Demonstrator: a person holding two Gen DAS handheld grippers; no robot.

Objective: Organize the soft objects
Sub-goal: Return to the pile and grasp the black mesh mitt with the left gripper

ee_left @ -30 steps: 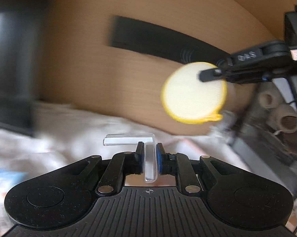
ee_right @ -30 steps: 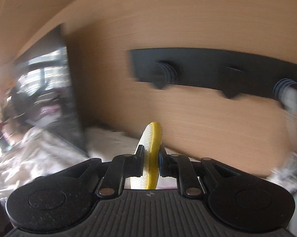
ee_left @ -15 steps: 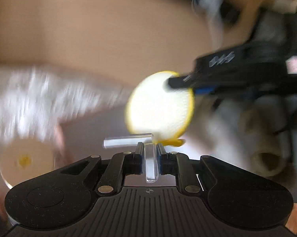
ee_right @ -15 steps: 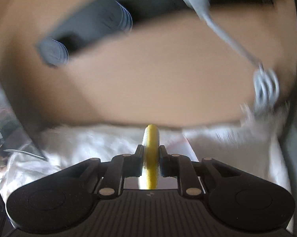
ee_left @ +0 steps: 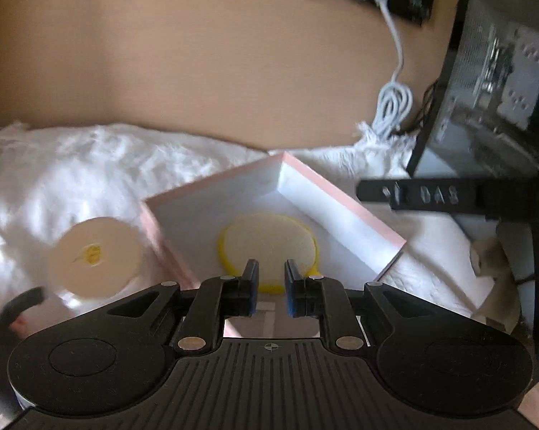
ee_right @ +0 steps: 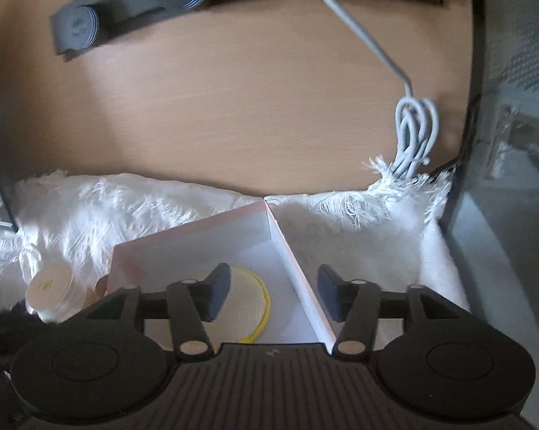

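Observation:
A round white foam pad with a yellow rim (ee_left: 269,247) (ee_right: 246,308) lies flat in the white, pink-edged box (ee_left: 341,193) (ee_right: 198,240). Above it, my right gripper (ee_right: 273,283) has its jaws opening and nothing between the pads. The box's right wall runs under the gap. One right finger (ee_left: 430,195) shows from the side in the left wrist view. My left gripper (ee_left: 271,285) hovers at the box's near edge. Its jaws stand a narrow slit apart on a clear plastic piece that shows only faintly.
The box rests on a white fluffy cloth (ee_left: 90,165). A roll with a beige top (ee_left: 95,256) (ee_right: 49,286) stands left of the box. A coiled white cable (ee_left: 395,107) hangs on the wooden back panel, and a black mesh case (ee_left: 502,71) stands at the right.
My right gripper let go of the yellow-rimmed pad, which now lies in the box, and its jaws spread. Both grippers came down toward the box. The clear piece is harder to see.

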